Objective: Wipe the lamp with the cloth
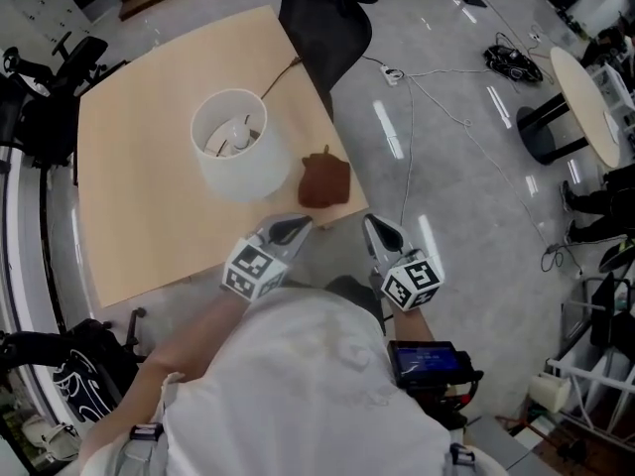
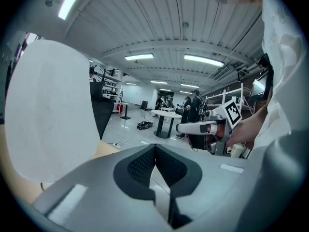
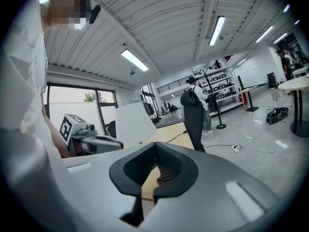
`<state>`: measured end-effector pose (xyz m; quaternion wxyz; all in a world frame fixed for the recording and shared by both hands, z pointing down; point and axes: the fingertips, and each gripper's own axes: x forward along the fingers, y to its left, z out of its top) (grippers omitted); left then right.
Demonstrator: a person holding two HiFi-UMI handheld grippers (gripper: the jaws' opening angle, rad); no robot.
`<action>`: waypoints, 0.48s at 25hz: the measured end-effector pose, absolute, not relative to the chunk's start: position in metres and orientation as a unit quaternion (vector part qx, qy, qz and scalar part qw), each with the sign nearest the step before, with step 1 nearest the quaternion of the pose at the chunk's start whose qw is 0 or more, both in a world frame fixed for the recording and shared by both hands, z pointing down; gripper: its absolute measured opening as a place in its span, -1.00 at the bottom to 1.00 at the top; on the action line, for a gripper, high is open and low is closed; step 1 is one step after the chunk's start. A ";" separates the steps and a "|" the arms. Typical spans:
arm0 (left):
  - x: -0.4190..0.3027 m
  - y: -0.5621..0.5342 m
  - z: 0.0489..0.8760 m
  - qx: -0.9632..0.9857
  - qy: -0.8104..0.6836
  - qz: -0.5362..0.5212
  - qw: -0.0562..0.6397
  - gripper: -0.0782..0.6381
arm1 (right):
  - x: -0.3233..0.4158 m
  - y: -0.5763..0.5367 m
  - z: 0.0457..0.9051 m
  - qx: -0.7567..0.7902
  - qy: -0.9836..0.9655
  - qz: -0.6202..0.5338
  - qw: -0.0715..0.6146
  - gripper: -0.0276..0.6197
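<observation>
A lamp with a white drum shade (image 1: 230,147) stands on the light wood table (image 1: 129,216). A brown cloth (image 1: 324,179) lies crumpled by the table's near right edge, just right of the lamp. My left gripper (image 1: 296,226) hovers at the table edge just below the cloth, jaws shut and empty. Off the table to the right, my right gripper (image 1: 376,226) is also shut and empty. In the left gripper view (image 2: 155,150) the shade (image 2: 48,110) fills the left side. The right gripper view (image 3: 155,147) shows the shade (image 3: 135,122) ahead on the left.
A black office chair (image 1: 322,18) stands at the table's far right corner, with the lamp cord (image 1: 281,72) running toward it. Cables (image 1: 427,97) lie on the grey floor. A round table (image 1: 585,102) stands far right.
</observation>
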<state>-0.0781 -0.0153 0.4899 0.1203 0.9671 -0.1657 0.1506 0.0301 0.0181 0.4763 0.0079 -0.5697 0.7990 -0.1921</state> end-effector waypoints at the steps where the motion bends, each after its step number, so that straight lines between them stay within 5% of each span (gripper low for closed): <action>1: -0.076 -0.019 0.490 0.967 -0.168 0.152 0.120 -0.78 | 0.032 0.012 0.477 -0.566 0.801 -0.192 0.007 -0.88; 12: -0.027 -0.051 0.520 0.945 -0.218 0.187 0.158 -0.78 | 0.069 -0.031 0.497 -0.505 0.837 -0.210 -0.015 -0.88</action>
